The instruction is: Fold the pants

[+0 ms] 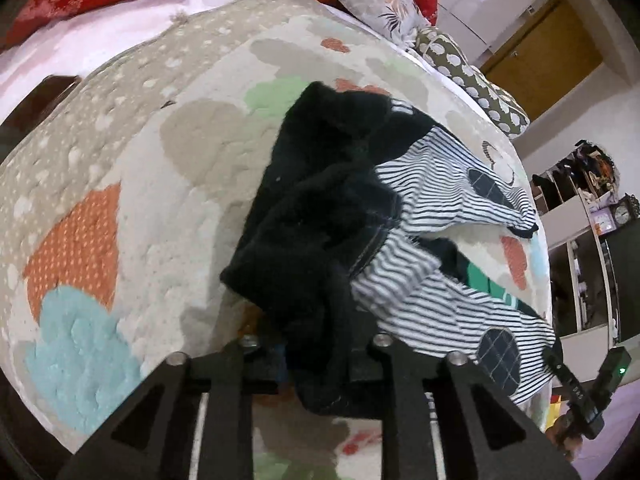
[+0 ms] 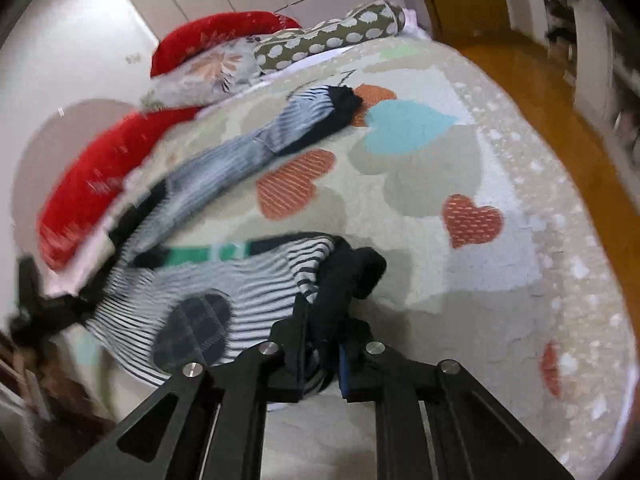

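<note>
Lying rumpled near the edge of the heart-patterned quilt (image 1: 120, 184), with red pillows (image 2: 100, 176) at the head, the striped pants (image 1: 432, 280) are pinched at their black waistband by the left gripper (image 1: 320, 364) and at a black cuff by the right gripper (image 2: 324, 344).

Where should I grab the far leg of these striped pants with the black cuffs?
Grip the far leg's black cuff, coming from the blue-heart side of the quilted bedspread. That leg lies stretched flat away from the red pillow, and its thick cuff end faces open quilt.
</note>
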The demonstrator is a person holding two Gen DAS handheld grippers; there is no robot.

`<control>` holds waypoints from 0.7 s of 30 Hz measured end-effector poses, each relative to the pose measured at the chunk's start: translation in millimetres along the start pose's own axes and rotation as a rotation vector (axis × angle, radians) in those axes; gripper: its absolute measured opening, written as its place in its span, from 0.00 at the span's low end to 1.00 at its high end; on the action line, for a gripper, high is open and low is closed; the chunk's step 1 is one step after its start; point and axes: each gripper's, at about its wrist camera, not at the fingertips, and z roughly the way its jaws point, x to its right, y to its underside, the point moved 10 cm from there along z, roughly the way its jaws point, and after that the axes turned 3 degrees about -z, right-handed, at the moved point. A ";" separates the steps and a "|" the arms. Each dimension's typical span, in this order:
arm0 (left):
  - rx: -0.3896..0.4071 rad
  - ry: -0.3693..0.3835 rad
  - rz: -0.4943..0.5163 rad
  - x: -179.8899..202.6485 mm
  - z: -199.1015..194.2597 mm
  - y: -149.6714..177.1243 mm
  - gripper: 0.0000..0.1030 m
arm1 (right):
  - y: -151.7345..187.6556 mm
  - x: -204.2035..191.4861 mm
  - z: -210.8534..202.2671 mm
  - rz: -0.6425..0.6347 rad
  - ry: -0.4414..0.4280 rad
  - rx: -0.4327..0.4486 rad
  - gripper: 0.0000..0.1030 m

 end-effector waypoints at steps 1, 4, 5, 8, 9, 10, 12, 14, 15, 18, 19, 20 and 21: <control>0.010 0.011 0.001 -1.6 -2.8 2.3 0.27 | -0.1 1.6 -3.0 -0.014 0.018 0.012 0.26; 0.057 0.035 -0.015 -11.4 -15.2 5.7 0.42 | -16.3 4.4 -18.3 -0.014 0.008 0.066 0.58; 0.080 0.034 -0.020 -15.3 -20.8 7.7 0.42 | -31.3 7.1 -24.9 -0.005 0.021 0.103 0.59; 0.135 0.035 -0.030 -22.9 -35.9 13.5 0.42 | -67.6 8.3 -17.8 -0.010 0.051 0.102 0.59; 0.148 0.040 -0.032 -23.9 -40.2 15.3 0.43 | -79.6 8.1 -9.3 -0.004 0.044 0.091 0.59; 0.156 0.042 -0.032 -25.6 -43.5 17.6 0.43 | -97.7 10.7 8.2 0.011 0.047 0.070 0.59; 0.166 0.039 -0.030 -27.7 -48.2 20.3 0.43 | -119.2 18.2 34.5 0.043 0.071 0.038 0.59; 0.172 0.042 -0.029 -29.5 -52.5 21.9 0.43 | -143.6 30.3 70.4 0.120 0.070 -0.004 0.59; 0.178 0.039 -0.028 -31.7 -55.4 22.2 0.43 | -153.4 37.0 88.1 0.181 0.064 -0.022 0.59; 0.192 0.042 -0.040 -35.8 -60.9 21.6 0.43 | -169.9 48.4 122.7 0.317 0.066 -0.022 0.59; 0.194 0.044 -0.046 -36.3 -62.0 21.4 0.43 | -171.5 48.6 129.1 0.337 0.061 -0.028 0.51; 0.197 0.044 -0.049 -36.9 -62.9 21.0 0.43 | -172.7 46.5 136.1 0.358 0.044 -0.037 0.36; 0.200 0.044 -0.050 -37.0 -63.4 20.6 0.43 | -173.1 41.8 137.9 0.373 0.011 -0.039 0.14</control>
